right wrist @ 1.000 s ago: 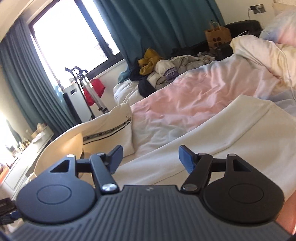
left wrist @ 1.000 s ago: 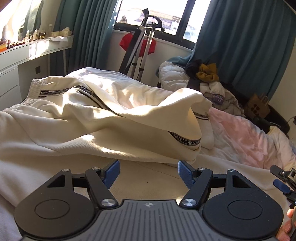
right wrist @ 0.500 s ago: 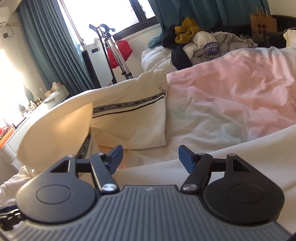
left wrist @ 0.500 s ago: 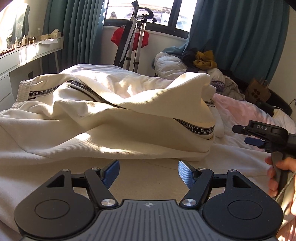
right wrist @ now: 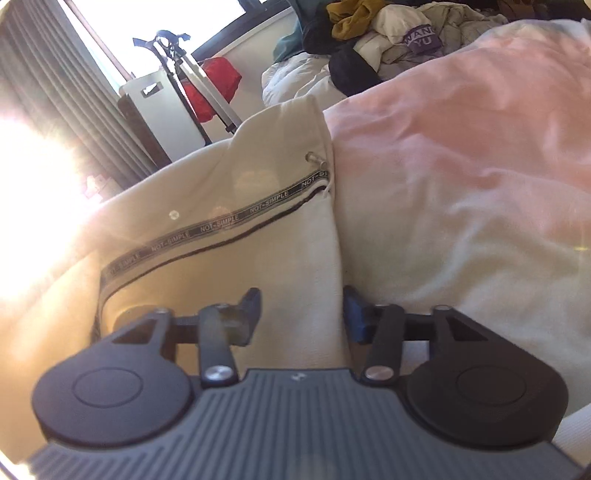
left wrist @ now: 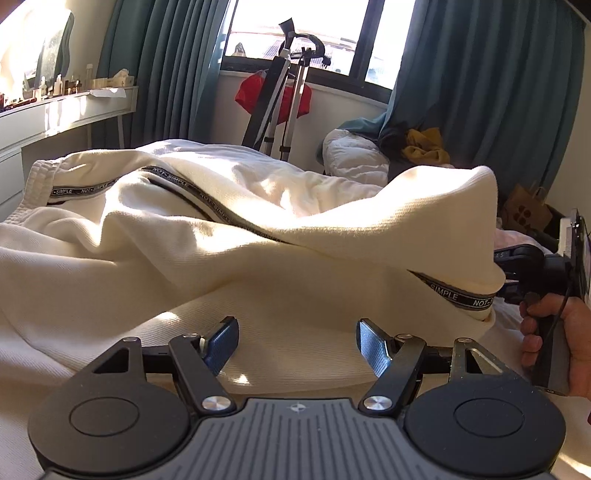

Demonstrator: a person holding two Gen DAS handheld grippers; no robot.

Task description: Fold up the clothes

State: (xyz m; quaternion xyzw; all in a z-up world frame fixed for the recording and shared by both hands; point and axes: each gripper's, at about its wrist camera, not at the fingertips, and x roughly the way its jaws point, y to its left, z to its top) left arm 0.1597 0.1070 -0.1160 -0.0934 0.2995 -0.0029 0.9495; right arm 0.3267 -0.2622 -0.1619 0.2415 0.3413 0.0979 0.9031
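Cream sweatpants (left wrist: 229,236) with a black "NOT-SIMPLE" tape stripe lie rumpled on the bed, one leg humped up at the right. My left gripper (left wrist: 297,343) is open just above the cream cloth, holding nothing. My right gripper (right wrist: 301,312) is open, its jaws astride the hem end of the raised pant leg (right wrist: 280,236), with cloth between the fingers. The right gripper's body and the hand holding it show in the left wrist view (left wrist: 546,280) beside that hem.
A pink and white duvet (right wrist: 461,155) covers the bed to the right. A pile of clothes (right wrist: 384,33) lies at the far end. A folded stand (left wrist: 284,96) and teal curtains (left wrist: 491,85) stand by the window. A white desk (left wrist: 55,122) is at the left.
My right gripper has moved left up to the pant leg hem, so the cloth now sits between its open jaws. My left gripper has edged slightly forward over the pants.
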